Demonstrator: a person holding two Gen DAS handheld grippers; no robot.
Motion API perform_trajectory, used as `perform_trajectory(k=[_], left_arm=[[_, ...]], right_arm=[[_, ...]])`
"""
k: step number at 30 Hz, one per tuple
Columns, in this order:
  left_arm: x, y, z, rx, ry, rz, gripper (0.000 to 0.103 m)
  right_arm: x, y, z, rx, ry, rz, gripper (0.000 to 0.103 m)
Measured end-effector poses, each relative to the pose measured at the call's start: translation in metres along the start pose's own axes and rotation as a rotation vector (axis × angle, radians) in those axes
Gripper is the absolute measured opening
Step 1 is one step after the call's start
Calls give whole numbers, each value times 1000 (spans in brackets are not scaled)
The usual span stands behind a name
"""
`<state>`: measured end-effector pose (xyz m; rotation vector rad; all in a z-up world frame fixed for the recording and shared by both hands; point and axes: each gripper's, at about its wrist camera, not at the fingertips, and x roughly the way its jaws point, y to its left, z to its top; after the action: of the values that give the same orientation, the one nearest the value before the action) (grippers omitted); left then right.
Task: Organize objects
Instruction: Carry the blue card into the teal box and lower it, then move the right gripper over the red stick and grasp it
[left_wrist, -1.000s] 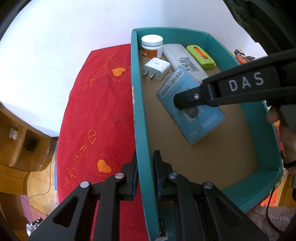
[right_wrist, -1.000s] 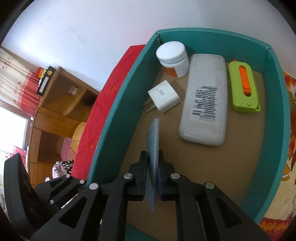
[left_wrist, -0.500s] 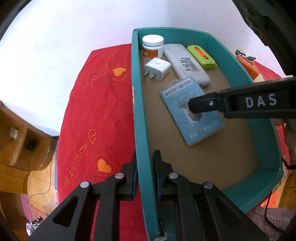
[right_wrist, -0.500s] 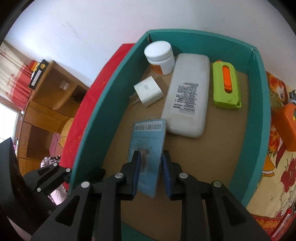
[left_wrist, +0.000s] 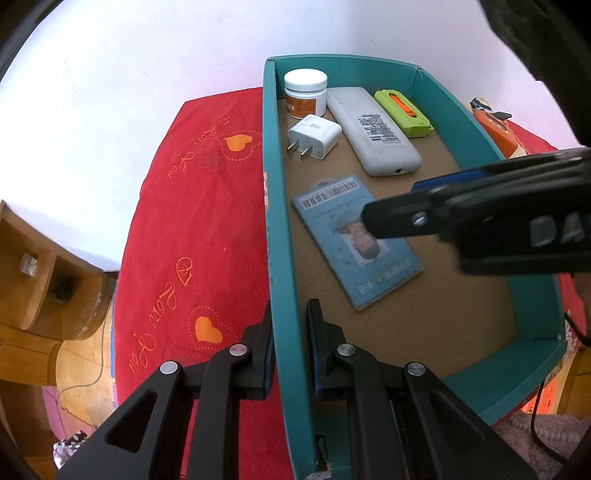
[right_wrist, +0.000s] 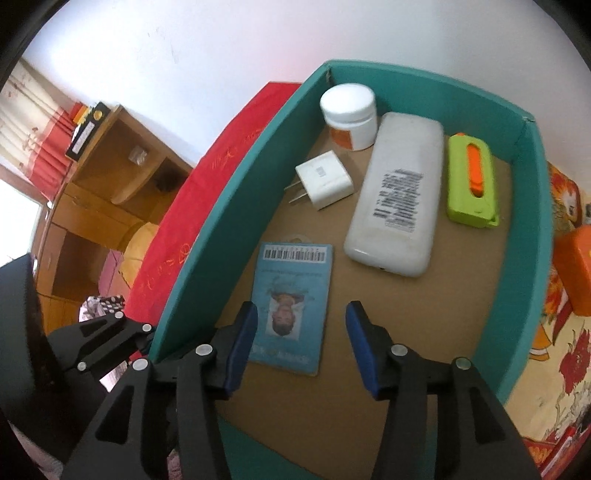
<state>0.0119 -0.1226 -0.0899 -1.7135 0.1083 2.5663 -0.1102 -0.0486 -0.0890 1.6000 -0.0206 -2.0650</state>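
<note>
Blue ID card (right_wrist: 290, 306) now lies flat on the teal box's (left_wrist: 275, 206) cardboard floor, released since a second ago; the right gripper (right_wrist: 301, 345) hangs over it, fingers spread wide. The card's long axis runs toward the far wall, barcode end farthest. Only the left wrist view shows the left gripper (left_wrist: 290, 354) clamped on the box's side wall.

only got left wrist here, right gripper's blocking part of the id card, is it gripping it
observer: No. The right gripper is open, its jaws spread wide, and the id card lies flat on the floor of the teal box.
operator: whats outside the box on the right
observer: An orange box sits on a floral cloth, close beside the teal wall.
</note>
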Motion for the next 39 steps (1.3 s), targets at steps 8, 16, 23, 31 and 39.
perform_trajectory(k=[8, 16, 23, 31, 39], left_arm=[[0, 0, 0, 2, 2, 2, 14], [1, 0, 0, 3, 6, 3, 14], [2, -4, 1, 7, 6, 9, 14], [2, -1, 1, 9, 5, 8, 14], [1, -2, 1, 9, 5, 8, 14]], right_arm=[[-38, -14, -10, 34, -62, -8, 51], [-93, -52, -39, 130, -140, -69, 51], [-124, -114, -79, 303, -159, -195, 51], [-126, -165, -130, 447, -108, -353, 51], [-119, -186, -153, 507, -78, -399, 51]])
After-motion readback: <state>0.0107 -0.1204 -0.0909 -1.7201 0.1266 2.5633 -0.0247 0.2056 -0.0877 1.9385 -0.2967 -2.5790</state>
